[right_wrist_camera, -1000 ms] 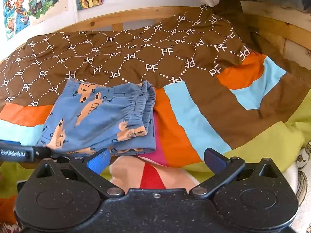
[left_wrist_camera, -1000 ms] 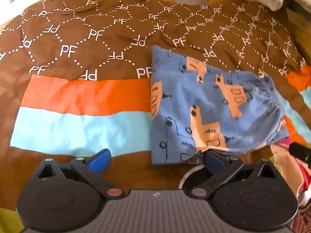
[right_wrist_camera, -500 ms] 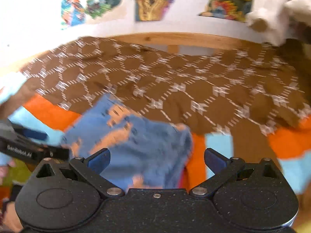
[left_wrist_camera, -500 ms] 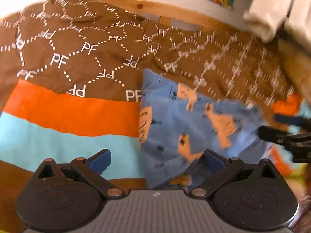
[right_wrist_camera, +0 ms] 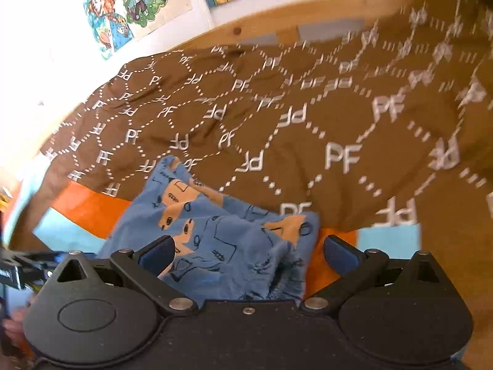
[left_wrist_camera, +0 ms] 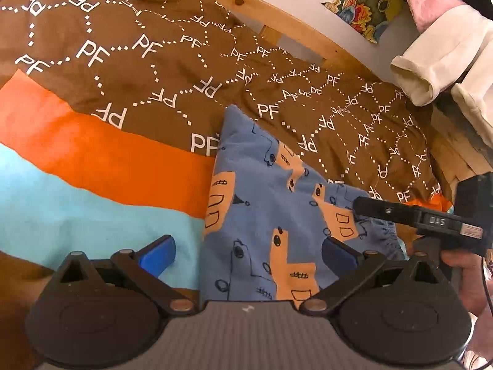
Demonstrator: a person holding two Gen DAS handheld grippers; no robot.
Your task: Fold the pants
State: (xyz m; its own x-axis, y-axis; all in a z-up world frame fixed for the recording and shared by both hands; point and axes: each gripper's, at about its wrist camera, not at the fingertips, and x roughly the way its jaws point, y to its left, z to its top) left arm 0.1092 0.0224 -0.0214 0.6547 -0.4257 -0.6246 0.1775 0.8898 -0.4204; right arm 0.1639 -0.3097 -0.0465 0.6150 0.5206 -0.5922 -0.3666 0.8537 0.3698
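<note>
Folded blue truck-print pants (left_wrist_camera: 277, 222) on the brown PF duvet (left_wrist_camera: 154, 71), directly ahead of both tools. Left gripper (left_wrist_camera: 246, 249) and right gripper (right_wrist_camera: 246, 248) spread apart, holding nothing; right sits nearer the elastic waistband end.

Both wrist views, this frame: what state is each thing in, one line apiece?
Pants: folded into a compact bundle, lying on the bedspread, waistband end bunched.
Left gripper: open, straddling the near edge of the pants.
Right gripper: open, straddling the waistband end.
Bedspread: spread out, lightly wrinkled.
White garment: hanging beyond the bed frame.
</note>
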